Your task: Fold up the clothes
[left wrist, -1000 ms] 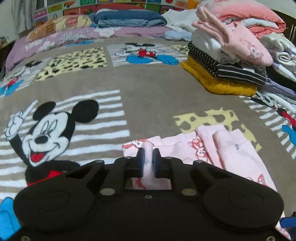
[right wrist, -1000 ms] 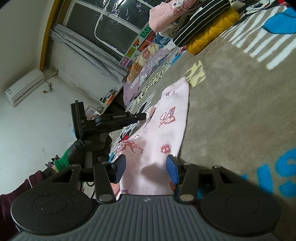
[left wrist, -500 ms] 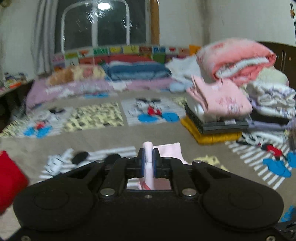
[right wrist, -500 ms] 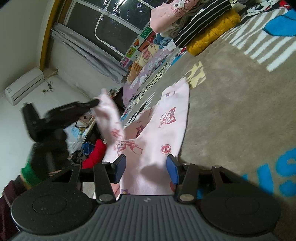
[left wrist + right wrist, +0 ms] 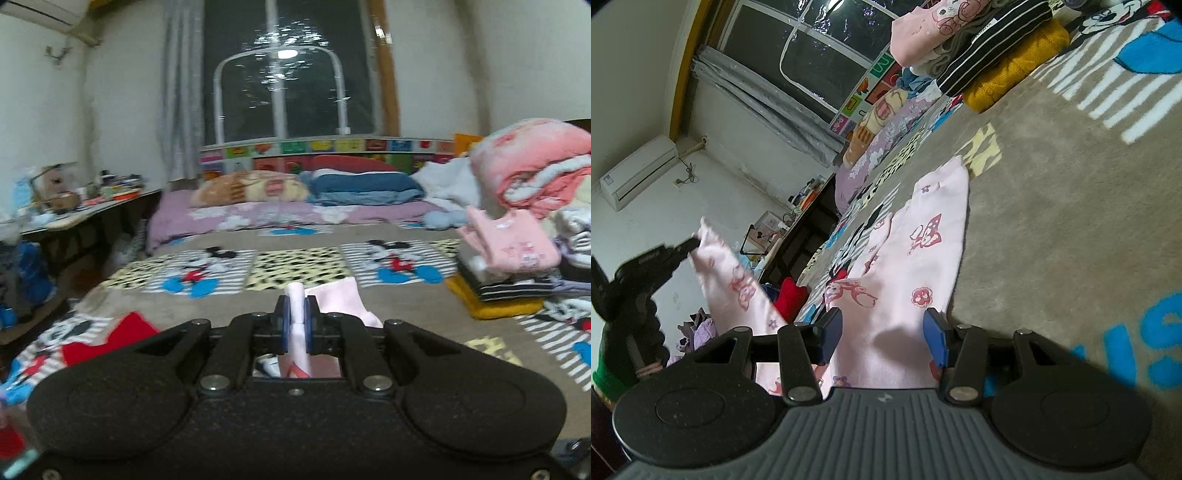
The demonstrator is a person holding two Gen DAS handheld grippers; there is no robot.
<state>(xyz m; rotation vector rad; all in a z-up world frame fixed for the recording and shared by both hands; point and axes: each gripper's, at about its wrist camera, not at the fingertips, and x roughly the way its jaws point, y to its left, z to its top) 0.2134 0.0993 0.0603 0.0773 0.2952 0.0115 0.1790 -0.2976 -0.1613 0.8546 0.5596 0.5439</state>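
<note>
Lifted off the bed (image 5: 1052, 206) since a second ago, the left hand-held gripper (image 5: 296, 320) stays clamped on one end of the pink garment (image 5: 916, 258), whose length runs away from the half-open, empty right hand-held gripper (image 5: 882, 334) straddling its near edge.

Pink garment (image 5: 738, 291) corner now higher, airborne.
</note>
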